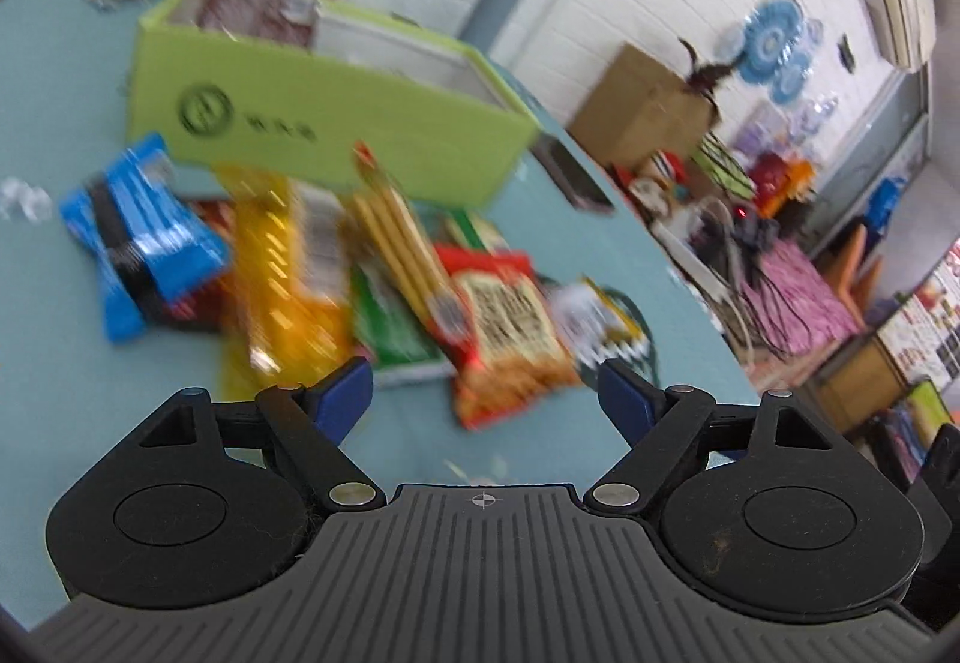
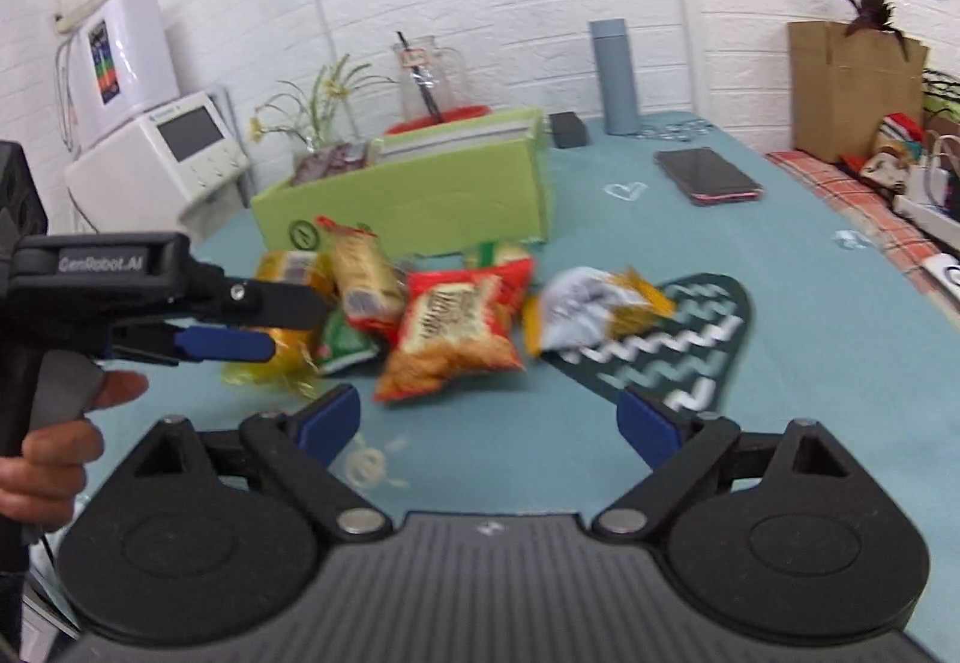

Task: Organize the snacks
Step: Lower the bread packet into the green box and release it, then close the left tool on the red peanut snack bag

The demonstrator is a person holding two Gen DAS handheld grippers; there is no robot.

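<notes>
The snacks lie in a loose pile on the teal table (image 2: 810, 363), just in front of the green box (image 2: 420, 195). Nearest me is the red chip bag (image 2: 456, 333), with a grey-and-yellow packet (image 2: 591, 306) to its right, partly on a dark zigzag mat (image 2: 678, 345). Behind the red bag sit a biscuit pack (image 2: 363, 273), a green packet (image 2: 342, 342) and a yellow bag (image 2: 282, 315). My left camera also shows a blue packet (image 1: 141, 237) at the far left of the pile, lying over something red that I cannot make out.

Inside the box I see a dark reddish packet (image 2: 333, 162) at one end and what looks like a pale flat box beside it; the rest of the inside is hidden. So I judge the job barely started: at most a thing or two is packed, and some seven snacks are left on the table.

My right gripper (image 2: 489, 423) is spread wide and empty, aimed at the red bag. My left gripper (image 1: 483, 384) is also wide apart with nothing between its fingers, hanging over the left end of the pile by the yellow bag.

A phone (image 2: 708, 177), a grey flask (image 2: 615, 75) and a vase of flowers stand beyond the box.
</notes>
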